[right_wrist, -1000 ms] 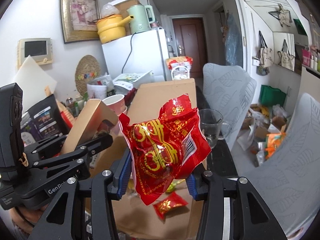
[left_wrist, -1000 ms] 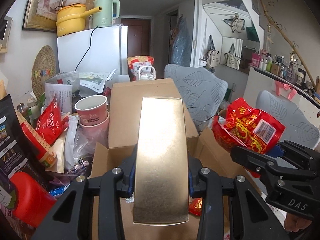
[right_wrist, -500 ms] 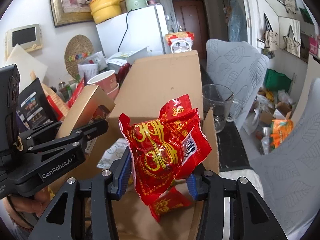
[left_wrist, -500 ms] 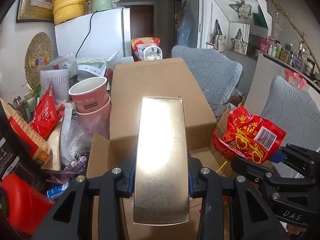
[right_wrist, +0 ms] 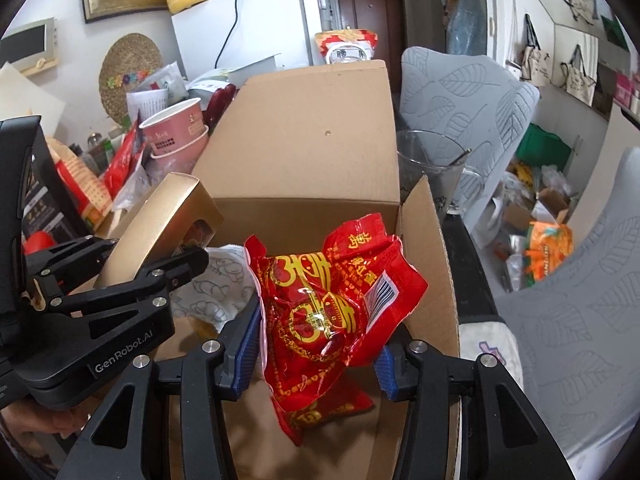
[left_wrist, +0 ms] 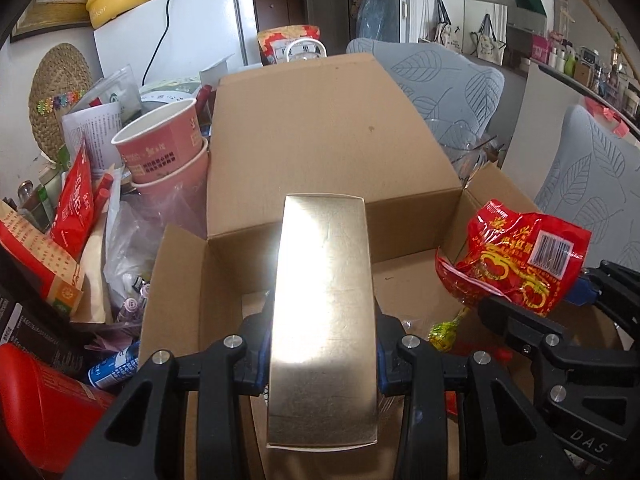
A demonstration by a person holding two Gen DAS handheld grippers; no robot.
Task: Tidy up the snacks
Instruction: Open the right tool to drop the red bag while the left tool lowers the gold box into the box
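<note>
We see the left gripper point(left_wrist: 322, 364) with its 2 blue-padded jaws pressed against the long sides of a flat, shiny gold cardboard box point(left_wrist: 324, 320). The gold box runs lengthwise straight out from the jaws, its long axis following the fingers and its far short end aimed at the back wall of an open brown corrugated cardboard carton point(left_wrist: 332, 132). From the right wrist view the same gold box point(right_wrist: 160, 220) tilts upward and away, with its open end highest, above the carton's left side.

The right gripper point(right_wrist: 316, 356) pinches a crinkled red foil snack bag with gold characters point(right_wrist: 328, 300) between its 2 blue pads. The bag stands roughly upright in the jaws, its long axis rising out of them, its barcode label on the right face and a lower corner hanging below the pads. In the left wrist view this bag point(left_wrist: 520, 264) hangs above the carton's right side, beside the right flap.

Both held things hover above the carton's open mouth point(right_wrist: 312, 200). Inside we make out a white printed wrapper point(right_wrist: 216, 288), another red packet under the held bag point(right_wrist: 328, 408) and a small yellow-green sweet point(left_wrist: 442, 334).

Left of the carton stand 2 stacked pink paper cups point(left_wrist: 164, 148), with red packets point(left_wrist: 76, 200) just beside them. A clear glass mug point(right_wrist: 432, 168) stands just beside the carton's right wall.
</note>
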